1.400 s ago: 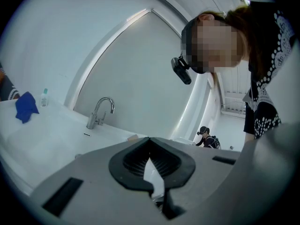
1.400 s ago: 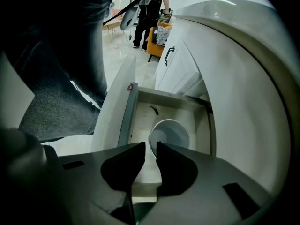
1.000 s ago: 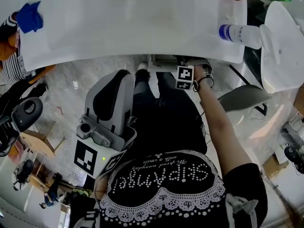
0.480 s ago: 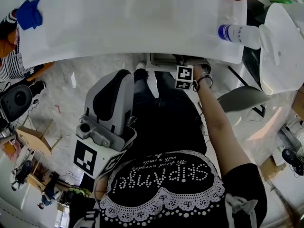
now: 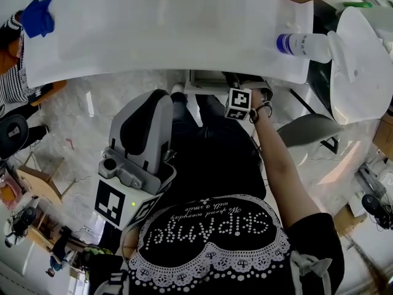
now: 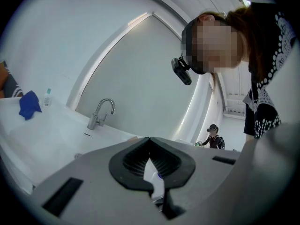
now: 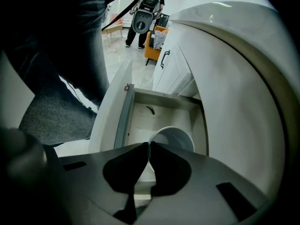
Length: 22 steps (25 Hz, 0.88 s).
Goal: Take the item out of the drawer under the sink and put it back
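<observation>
The right gripper (image 7: 149, 145) points steeply down into the open drawer (image 7: 140, 118) under the sink (image 5: 184, 35). Its jaws have just been closing and now stand almost together, pinching the near rim of a white cup (image 7: 178, 136). The cup sits inside the drawer walls, directly below the fingertips and just beyond them. The left gripper (image 6: 150, 141) is held roughly level, facing across the sink, its jaws together and empty. A faucet (image 6: 101, 114) stands ahead to its left, and a blue cloth (image 6: 29, 104) lies farther left.
</observation>
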Motion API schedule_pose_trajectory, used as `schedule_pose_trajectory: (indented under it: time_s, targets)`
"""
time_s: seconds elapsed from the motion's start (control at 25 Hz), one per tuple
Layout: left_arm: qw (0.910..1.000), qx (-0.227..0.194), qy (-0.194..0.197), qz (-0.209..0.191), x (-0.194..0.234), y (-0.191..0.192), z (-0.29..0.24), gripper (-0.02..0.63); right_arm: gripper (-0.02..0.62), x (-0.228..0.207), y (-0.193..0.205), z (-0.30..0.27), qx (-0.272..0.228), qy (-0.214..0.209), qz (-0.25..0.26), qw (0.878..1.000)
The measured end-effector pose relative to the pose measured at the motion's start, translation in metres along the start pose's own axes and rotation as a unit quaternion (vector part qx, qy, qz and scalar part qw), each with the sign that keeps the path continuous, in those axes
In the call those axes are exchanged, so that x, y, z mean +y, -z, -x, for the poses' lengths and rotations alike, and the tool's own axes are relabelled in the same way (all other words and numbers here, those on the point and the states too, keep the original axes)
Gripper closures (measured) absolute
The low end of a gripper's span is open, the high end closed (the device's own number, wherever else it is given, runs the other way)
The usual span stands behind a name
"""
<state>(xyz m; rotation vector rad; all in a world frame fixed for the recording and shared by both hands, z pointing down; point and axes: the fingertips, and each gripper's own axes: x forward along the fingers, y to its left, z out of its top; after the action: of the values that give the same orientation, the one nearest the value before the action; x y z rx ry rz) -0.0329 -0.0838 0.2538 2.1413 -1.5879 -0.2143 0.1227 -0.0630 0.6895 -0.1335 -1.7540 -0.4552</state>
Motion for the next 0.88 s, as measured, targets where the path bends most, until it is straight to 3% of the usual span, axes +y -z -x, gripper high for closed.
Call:
schedule_pose_trajectory:
  time_s: [0.48,0.88]
  targets:
    - [0.9993,-0.019,0.031,-0.002,0.0,-0.013,0.008,0.601,0.566,-0.008,-0.002,0.029,0.001,0.021,-0.051,0.998]
    - [0.9985,-0.024,0.037,-0.033,0.027,-0.043,0.04,0.601,0.566,-0.007,-0.021,0.065,0.013,0.067,-0.154,0.986]
